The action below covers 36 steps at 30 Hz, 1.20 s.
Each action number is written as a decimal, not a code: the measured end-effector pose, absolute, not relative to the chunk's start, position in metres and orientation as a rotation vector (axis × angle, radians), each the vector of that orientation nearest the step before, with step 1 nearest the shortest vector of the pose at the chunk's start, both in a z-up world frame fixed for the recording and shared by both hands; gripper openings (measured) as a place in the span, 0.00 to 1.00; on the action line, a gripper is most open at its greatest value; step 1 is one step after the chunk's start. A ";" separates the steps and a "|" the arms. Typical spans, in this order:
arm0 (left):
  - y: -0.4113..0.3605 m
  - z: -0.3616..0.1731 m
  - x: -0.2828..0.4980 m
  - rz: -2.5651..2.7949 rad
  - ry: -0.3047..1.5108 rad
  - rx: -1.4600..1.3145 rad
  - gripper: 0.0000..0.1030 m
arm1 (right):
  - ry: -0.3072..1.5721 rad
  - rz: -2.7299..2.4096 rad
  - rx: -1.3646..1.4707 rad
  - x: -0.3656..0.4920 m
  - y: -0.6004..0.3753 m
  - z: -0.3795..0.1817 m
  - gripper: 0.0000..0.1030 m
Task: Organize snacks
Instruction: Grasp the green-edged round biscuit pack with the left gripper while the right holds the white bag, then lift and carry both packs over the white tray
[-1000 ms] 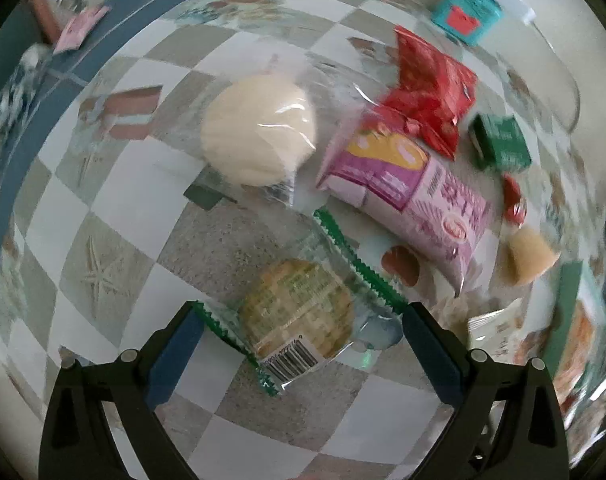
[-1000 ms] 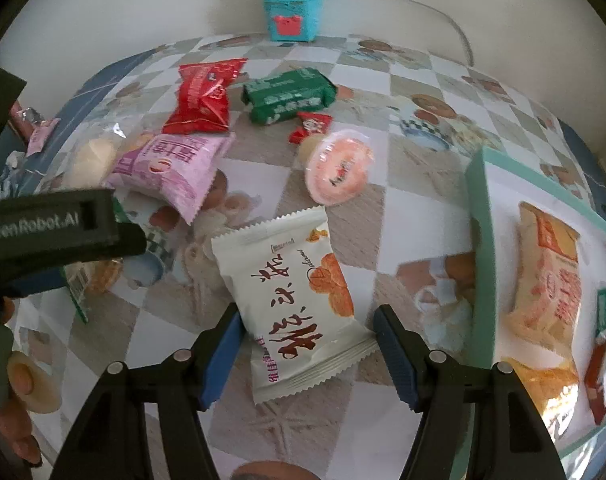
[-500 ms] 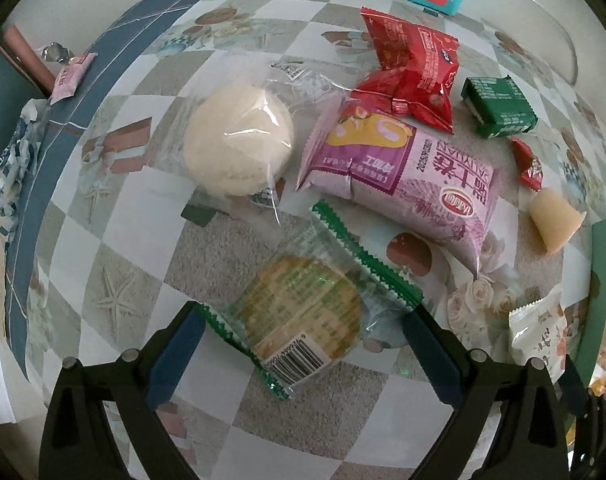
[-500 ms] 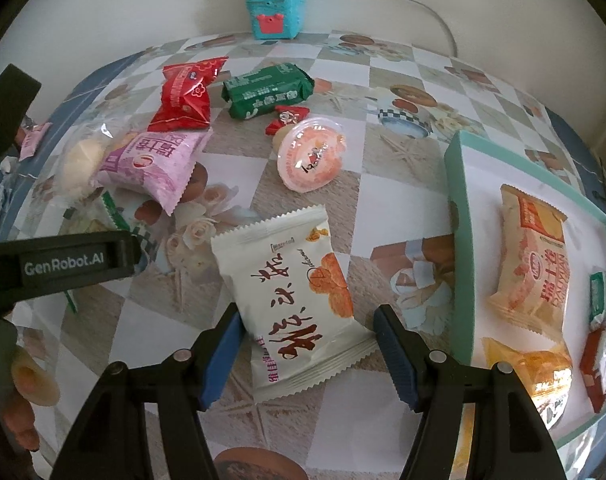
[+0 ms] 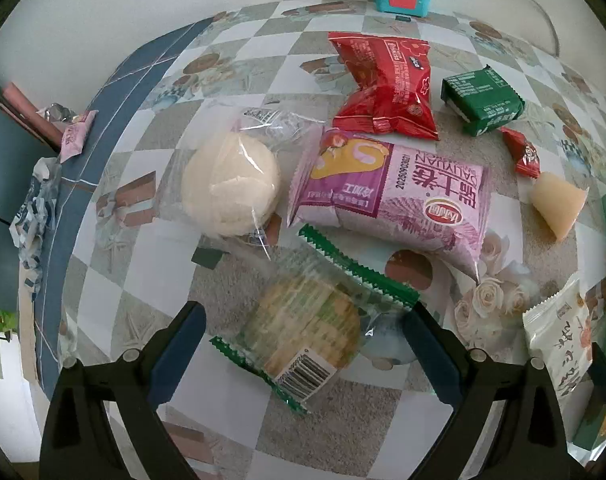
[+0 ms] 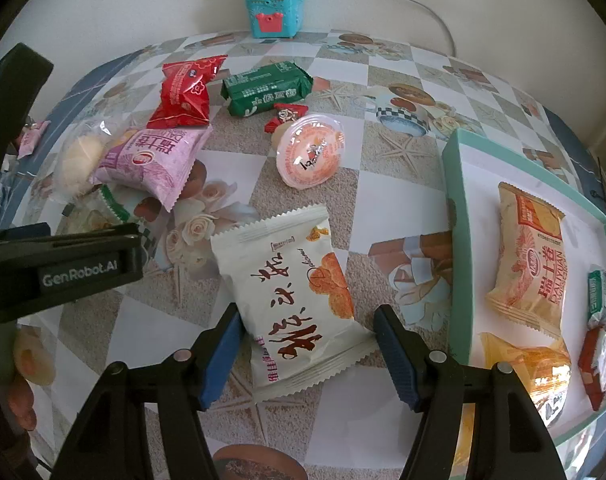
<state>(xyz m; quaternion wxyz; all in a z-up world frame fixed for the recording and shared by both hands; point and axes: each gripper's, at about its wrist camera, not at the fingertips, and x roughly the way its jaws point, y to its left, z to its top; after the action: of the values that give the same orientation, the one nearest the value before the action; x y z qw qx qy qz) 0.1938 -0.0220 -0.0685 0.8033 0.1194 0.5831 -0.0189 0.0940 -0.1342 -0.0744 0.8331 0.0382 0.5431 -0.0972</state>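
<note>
Your left hand-held gripper (image 5: 301,350) stands with jaws apart around the green-edged biscuit packet (image 5: 309,326), which lies flat on the tabletop (image 5: 115,288); no contact visible. Your right hand-held gripper (image 6: 307,354) is likewise spread, straddling the white snack pouch (image 6: 293,300), just left of the teal tray (image 6: 457,240). The tray already holds an orange packet (image 6: 529,260) and others.

Recommendation: lower each gripper until the pads flank the packet's body, not its crimped seams. Close gently; the biscuit looks brittle, the pouch air-filled and likely to slip. Avoid catching the purple packet (image 5: 391,196), which lies just beyond the biscuit.
</note>
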 end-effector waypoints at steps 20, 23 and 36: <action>-0.005 -0.065 0.187 -0.101 1.264 0.199 0.50 | 1.158 -0.217 0.086 0.093 -0.133 -0.072 0.65; -0.003 -0.065 0.187 -0.101 1.264 0.197 0.50 | 1.158 -0.218 0.087 0.093 -0.133 -0.071 0.65; 0.012 -0.067 0.192 -0.076 1.279 0.122 0.50 | 1.126 -0.227 0.089 0.090 -0.130 -0.062 0.65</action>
<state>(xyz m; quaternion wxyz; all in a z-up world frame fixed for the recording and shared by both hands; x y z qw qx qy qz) 0.1918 0.0116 -0.0671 0.7999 0.0570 0.5964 -0.0354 0.0905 -0.1297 -0.0622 0.8386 0.0422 0.5324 -0.1075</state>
